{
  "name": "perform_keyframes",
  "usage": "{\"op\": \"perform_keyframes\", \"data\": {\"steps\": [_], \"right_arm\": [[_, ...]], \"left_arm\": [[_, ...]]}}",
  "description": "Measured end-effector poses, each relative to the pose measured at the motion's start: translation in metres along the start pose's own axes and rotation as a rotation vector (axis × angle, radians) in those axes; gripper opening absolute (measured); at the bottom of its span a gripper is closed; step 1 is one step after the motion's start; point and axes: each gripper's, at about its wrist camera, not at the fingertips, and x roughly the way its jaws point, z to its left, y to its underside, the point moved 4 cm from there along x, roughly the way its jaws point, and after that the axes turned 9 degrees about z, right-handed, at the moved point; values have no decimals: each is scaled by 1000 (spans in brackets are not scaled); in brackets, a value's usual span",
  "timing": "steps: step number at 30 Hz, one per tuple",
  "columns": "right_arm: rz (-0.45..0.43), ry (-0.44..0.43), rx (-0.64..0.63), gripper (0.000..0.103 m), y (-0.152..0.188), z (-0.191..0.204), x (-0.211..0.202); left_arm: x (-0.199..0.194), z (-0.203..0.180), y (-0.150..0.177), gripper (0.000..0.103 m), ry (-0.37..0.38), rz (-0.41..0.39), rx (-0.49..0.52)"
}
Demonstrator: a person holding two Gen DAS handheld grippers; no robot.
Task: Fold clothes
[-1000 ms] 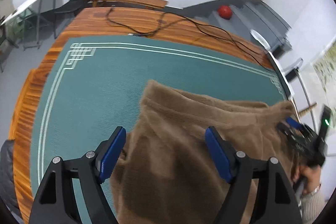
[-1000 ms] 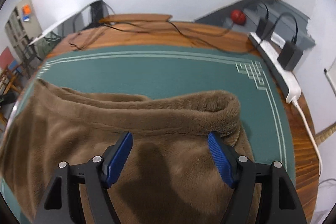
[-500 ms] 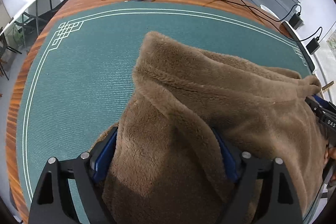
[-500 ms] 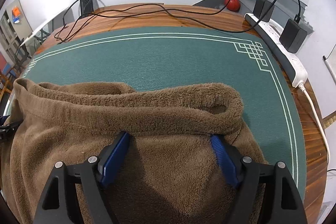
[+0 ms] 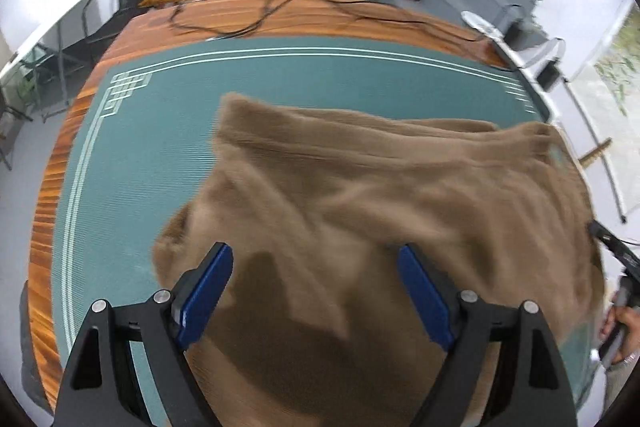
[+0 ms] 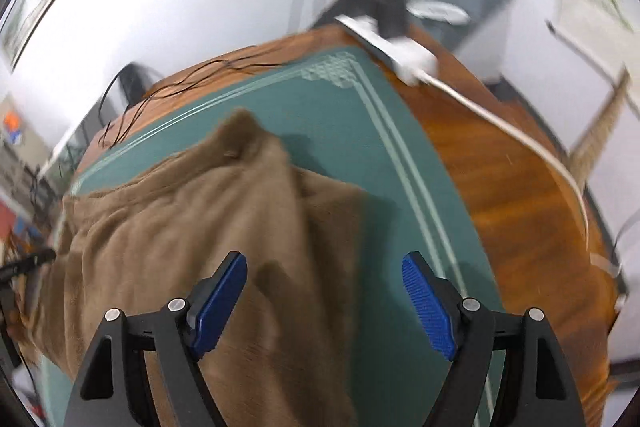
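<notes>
Beneath your grippers lies a ribbed teal mat with pale border lines (image 5: 280,75), spread over a polished wooden table (image 6: 512,187) that carries loose black cables (image 5: 280,11) along its far edge. On the mat sits the task's piece, a brown fleece garment (image 5: 360,195), thick-piled and rumpled, with a rolled hem running across its far side and one corner poking up (image 6: 240,119).

Your left gripper (image 5: 316,291) has its blue pads spread wide over the fleece, gripping nothing. Your right gripper (image 6: 324,299) is equally wide apart and empty, its left pad over the cloth, its right over bare mat.

Expect the fleece to be soft, limp and fairly light, yet bulky: it will sag and bunch rather than hold a crease, and the deep pile should give the ribbed pads good purchase. Pinch at the thick hem or at a corner, taking all layers, so that nothing slides free. Both views are motion-blurred, so finer seams cannot be made out.
</notes>
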Motion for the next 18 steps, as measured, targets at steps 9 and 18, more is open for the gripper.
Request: {"op": "perform_keyframes", "data": {"steps": [9,18], "right_arm": [[55,-171,65,82,-4,-20,26],[72,-240,26,82,-13,-17,40]], "left_arm": [[-4,-77,-8,88,141,60,105],[-1,-97,-5,88,134,83,129]]}}
